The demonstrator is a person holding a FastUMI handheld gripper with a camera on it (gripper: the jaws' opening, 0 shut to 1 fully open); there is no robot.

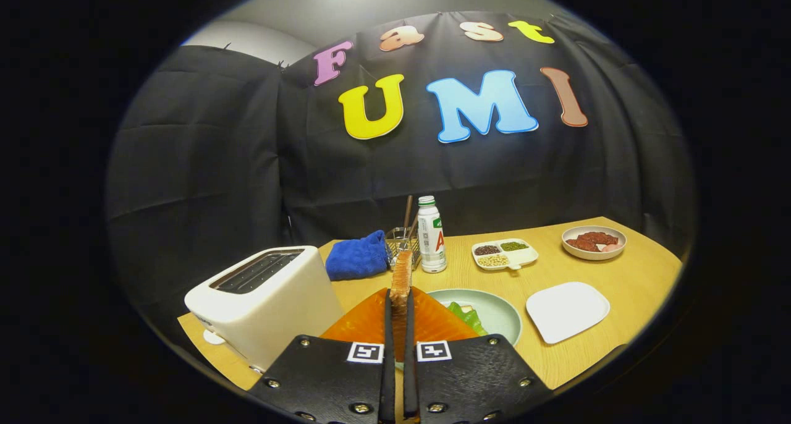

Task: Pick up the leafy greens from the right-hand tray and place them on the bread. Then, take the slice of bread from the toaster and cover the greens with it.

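Wooden desk [618, 275] inside a booth hung with black cloth. Toaster [266, 300] at the desk's left edge; blue cloth [357, 256], bottle [431, 233] and sectioned dish [503, 253] along the back. Gripper [398, 300] fingers nearly closed, clamped on an upright slice of bread [402, 279]. Leafy greens [466, 316] lie on the pale green plate [500, 309], just right of the fingers. Empty white tray [566, 309] further right.

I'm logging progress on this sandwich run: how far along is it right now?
Done, by the look of it: leafy greens already lie on the green plate, and the white tray to its right is bare. In hand: the tongs are shut on the bread slice, held upright on edge beside the toaster. Left: lay that slice over the greens.
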